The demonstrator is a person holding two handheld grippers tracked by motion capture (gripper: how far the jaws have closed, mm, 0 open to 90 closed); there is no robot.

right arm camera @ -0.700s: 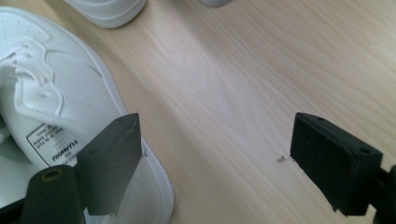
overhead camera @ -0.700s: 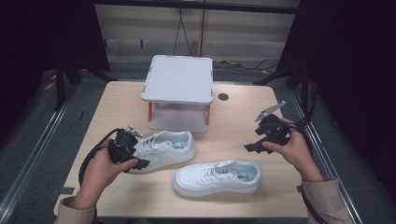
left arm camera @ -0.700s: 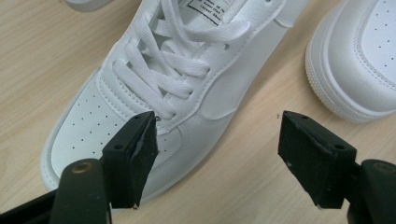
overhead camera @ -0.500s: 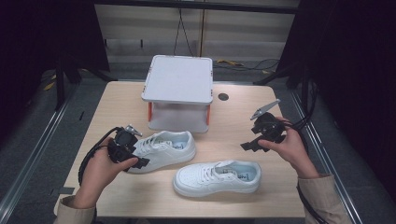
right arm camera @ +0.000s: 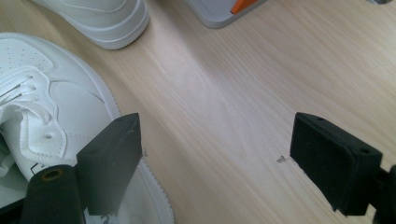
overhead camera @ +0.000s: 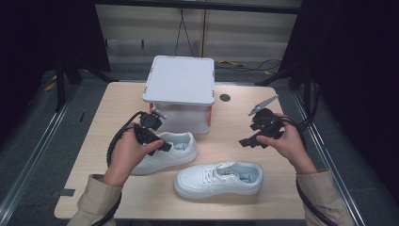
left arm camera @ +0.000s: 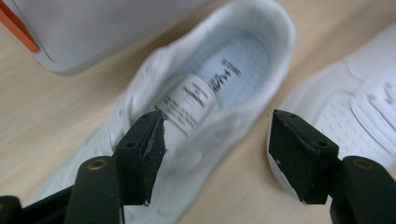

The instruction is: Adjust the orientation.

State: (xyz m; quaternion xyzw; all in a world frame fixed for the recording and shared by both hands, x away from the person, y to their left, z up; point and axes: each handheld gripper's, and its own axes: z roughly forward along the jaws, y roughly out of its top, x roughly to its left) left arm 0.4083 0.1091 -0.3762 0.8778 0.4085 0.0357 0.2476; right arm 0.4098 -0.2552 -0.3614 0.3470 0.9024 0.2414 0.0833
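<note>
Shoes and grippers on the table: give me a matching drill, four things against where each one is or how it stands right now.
Things:
1. far shoe
2. near shoe
3. left gripper
4. right gripper

Places or states:
A. open, in the air above bare wood by the near shoe's heel
B. alone at the table's front edge, toe to the left
C. open over a shoe's collar
D. beside the grey box, under a gripper

Pairs: 1-D, 2-B, 3-C, 4-A
</note>
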